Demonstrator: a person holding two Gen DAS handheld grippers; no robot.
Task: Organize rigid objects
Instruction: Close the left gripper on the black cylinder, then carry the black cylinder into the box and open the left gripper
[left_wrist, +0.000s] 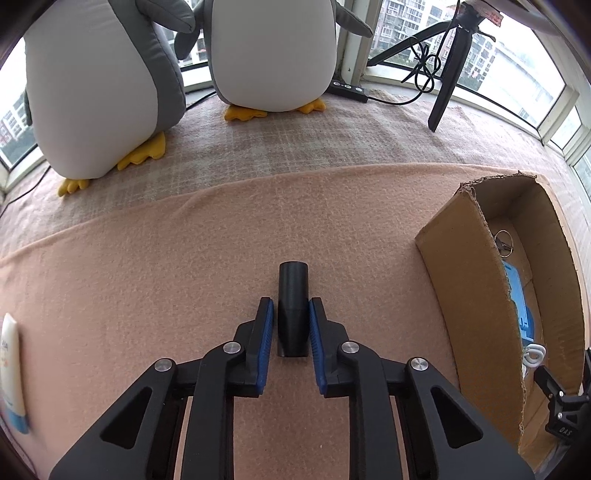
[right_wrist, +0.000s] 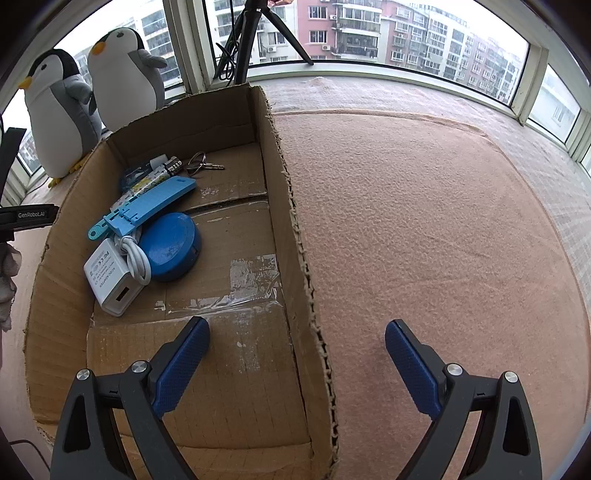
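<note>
Left wrist view only:
- Left hand-held gripper: jaws lying close against the sides of a black cylinder, blue pads at its flanks, with no clear gap showing.
- Black cylinder: lying on the pink blanket, pointing away from the camera, left of the cardboard box.
- White tube: lying at the blanket's left edge.
- Two plush penguins: standing at the far edge by the window.

Right wrist view only:
- Right hand-held gripper: jaws standing wide apart, holding nothing, straddling the box's right wall.
- Box contents, gathering toward its far left corner: white charger with coiled cable, round blue case, light blue flat piece, keys on a ring.

Both views: box sitting open-topped on the blanket.
</note>
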